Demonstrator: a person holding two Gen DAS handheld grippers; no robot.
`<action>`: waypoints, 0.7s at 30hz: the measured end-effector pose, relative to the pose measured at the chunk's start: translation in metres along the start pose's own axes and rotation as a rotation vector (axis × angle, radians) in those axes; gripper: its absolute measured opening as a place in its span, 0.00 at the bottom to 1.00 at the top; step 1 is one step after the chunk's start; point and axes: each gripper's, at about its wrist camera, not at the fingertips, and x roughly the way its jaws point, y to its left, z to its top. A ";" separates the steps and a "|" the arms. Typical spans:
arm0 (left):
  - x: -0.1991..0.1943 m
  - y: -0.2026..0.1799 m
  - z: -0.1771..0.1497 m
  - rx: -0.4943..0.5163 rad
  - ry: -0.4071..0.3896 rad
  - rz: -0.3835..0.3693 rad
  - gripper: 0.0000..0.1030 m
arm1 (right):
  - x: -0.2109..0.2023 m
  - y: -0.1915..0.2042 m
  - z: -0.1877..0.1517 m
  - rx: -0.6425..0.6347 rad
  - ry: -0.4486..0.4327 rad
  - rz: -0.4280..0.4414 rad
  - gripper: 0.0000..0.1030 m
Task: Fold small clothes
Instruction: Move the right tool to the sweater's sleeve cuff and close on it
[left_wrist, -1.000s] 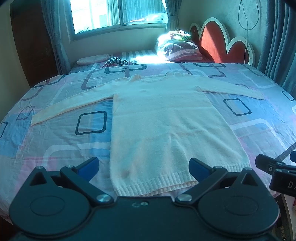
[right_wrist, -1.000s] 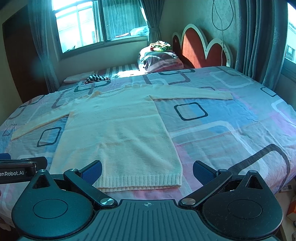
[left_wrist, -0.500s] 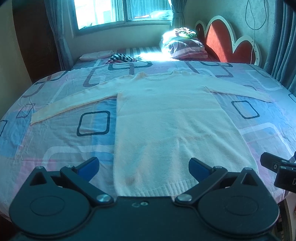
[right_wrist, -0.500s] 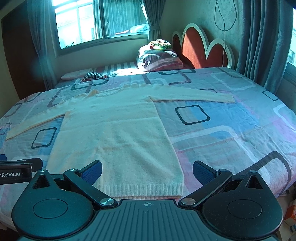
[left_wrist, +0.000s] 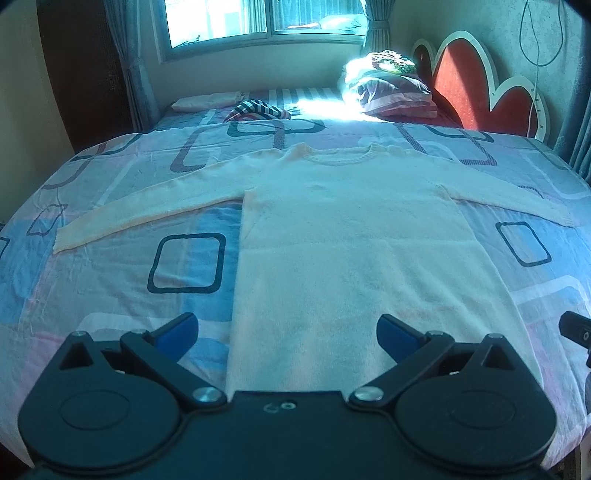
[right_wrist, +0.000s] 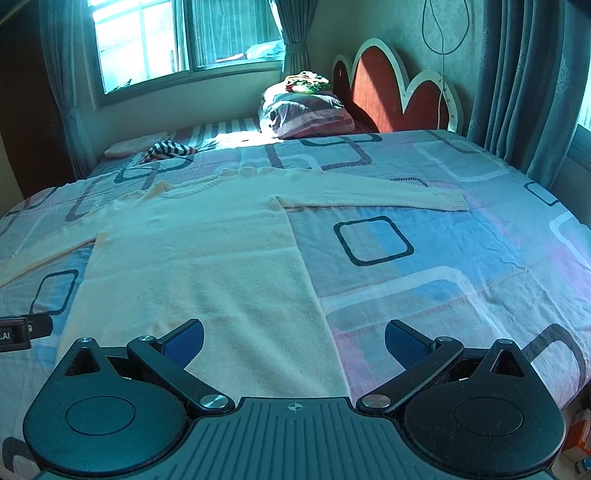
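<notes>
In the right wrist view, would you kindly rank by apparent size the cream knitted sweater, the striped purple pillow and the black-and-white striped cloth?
Largest to smallest as they appear:
1. Cream knitted sweater, spread flat and nearest the camera, which exaggerates it.
2. Striped purple pillow, by the headboard.
3. Black-and-white striped cloth, clearly smallest, at a similar depth to the pillow.

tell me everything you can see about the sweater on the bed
The sweater is a pale cream, fuzzy-looking knit with a ribbed round neck and ribbed cuffs. It lies flat and unfolded on the patterned bedspread, neck toward the window, both long sleeves spread out sideways. Its hem end is hidden behind the gripper bodies. Both grippers hang open over its lower part; whether they touch it is unclear.
</notes>
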 end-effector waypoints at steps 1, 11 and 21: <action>0.004 -0.001 0.004 -0.003 -0.001 0.003 0.99 | 0.005 -0.003 0.004 -0.001 -0.001 -0.001 1.00; 0.047 -0.015 0.039 -0.065 0.007 0.005 0.99 | 0.062 -0.044 0.044 0.024 0.008 -0.020 1.00; 0.092 -0.038 0.074 -0.077 0.023 0.030 0.99 | 0.126 -0.095 0.081 0.058 0.031 -0.053 1.00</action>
